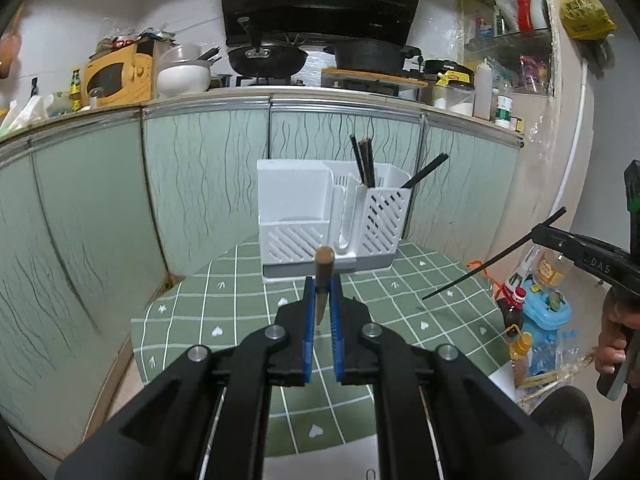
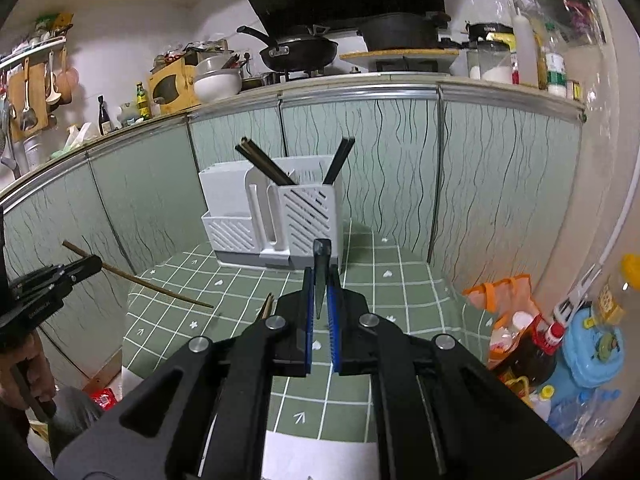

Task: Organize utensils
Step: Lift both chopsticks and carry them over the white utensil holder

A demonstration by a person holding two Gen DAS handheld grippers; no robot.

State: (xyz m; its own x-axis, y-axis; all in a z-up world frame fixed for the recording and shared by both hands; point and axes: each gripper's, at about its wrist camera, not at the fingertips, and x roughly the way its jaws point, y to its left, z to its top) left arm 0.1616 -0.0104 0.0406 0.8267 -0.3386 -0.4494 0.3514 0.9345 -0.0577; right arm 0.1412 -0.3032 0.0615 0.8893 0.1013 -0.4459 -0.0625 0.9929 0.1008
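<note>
Gripping one brown chopstick [image 1: 323, 280] in our left tool [image 1: 322, 300] and one black chopstick [image 2: 321, 276] in our right tool [image 2: 319, 300], both clamped tight, we list: white utensil holder [image 1: 296, 216], centre frame on the green-tiled counter [image 1: 400, 292], chopsticks [image 1: 366, 160] upright inside.

Dim, sharp — fisheye-warped edges

Both wrist cams fwd/down, close over green table [image 1: 248, 280] — shared: white rack [image 1: 328, 216].

Left tool [image 1: 322, 280] and right tool [image 2: 319, 276] both clamped, raised.
</note>
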